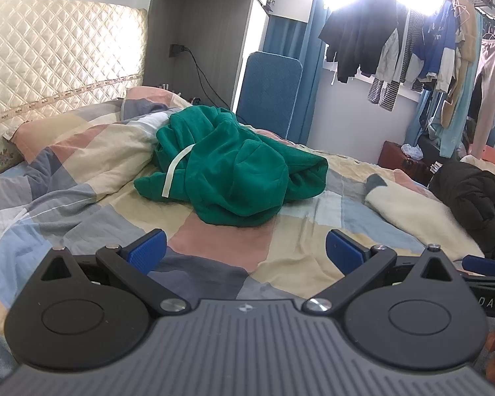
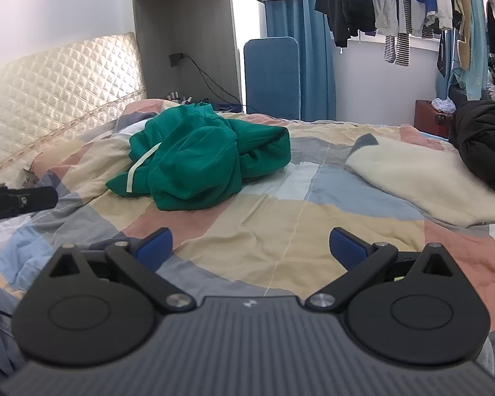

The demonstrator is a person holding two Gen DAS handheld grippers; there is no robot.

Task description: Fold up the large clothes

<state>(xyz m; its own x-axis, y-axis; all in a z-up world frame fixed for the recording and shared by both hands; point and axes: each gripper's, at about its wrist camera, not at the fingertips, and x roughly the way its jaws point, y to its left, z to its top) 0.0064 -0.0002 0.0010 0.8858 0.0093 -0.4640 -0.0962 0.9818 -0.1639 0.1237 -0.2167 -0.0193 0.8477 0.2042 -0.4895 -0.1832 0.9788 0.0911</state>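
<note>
Bedroom, daylight pouring through a window behind a rail of hanging clothes [image 1: 422,49]. Patchwork quilt [image 1: 82,171] in pink, cream, grey and pale blue covering the bed, rumpled toward the quilted cream headboard [image 1: 56,52] at 10 o'clock. Green hoodie [image 1: 227,168] lying crumpled in a heap on the quilt at 12 o'clock in the left wrist view, drifting toward 11 o'clock in the right wrist view; hood bulging toward the cameras, one white drawstring [image 1: 176,171] trailing down its left flank. Lying well apart from both tools, nothing touching it.

Left hand-held gripper [image 1: 246,252] hovering low over the quilt, blue fingers [image 1: 148,250] spread wide, gripping nothing. Right hand-held gripper [image 2: 250,247] hovering likewise, blue fingers [image 2: 348,247] spread wide, gripping nothing, and also showing at 3 o'clock in the left wrist view. Left tool's black tip poking into the right wrist view at 9 o'clock.

Cream fleece blanket [image 2: 422,181] resting on the quilt at 2 o'clock, touching a black puffer jacket [image 2: 485,145] at the bed's right edge. Blue padded board [image 1: 267,95] standing upright beyond the bed at 12 o'clock, beside blue curtains [image 2: 313,49]. Charger with a dangling cable [image 1: 198,72] sitting in the grey alcove behind the headboard.
</note>
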